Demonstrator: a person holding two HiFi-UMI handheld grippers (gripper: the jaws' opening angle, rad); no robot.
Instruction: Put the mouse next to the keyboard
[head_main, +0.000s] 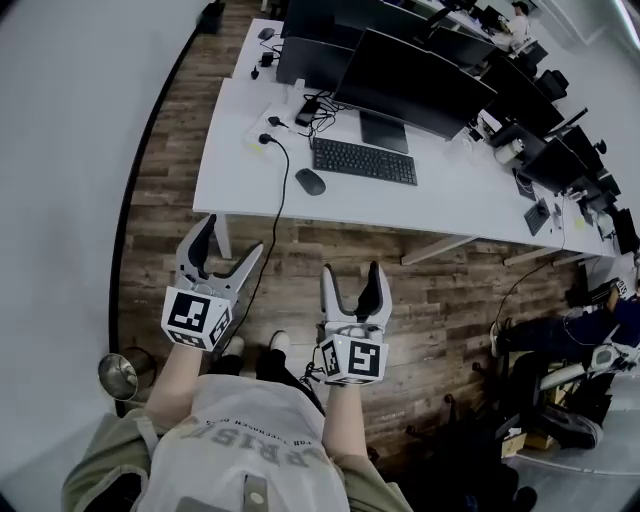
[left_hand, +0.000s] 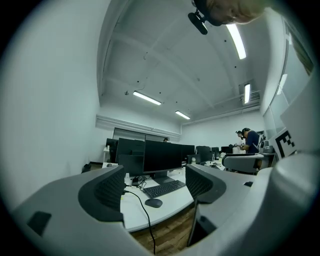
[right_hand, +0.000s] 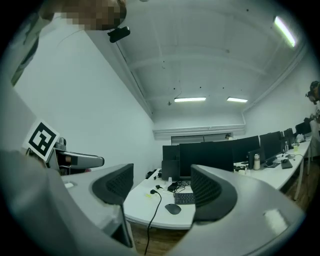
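Observation:
A dark mouse lies on the white desk, just left of and below the black keyboard. Both grippers are held over the wooden floor, well short of the desk. My left gripper stands open with nothing between its jaws, and so does my right gripper. In the left gripper view the mouse and keyboard show far off between the open jaws. The right gripper view also frames the mouse and part of the keyboard in the distance.
A black cable runs from the desk down to the floor near the mouse. Monitors stand behind the keyboard. A metal bin sits on the floor at the left. More desks, chairs and a seated person fill the right side.

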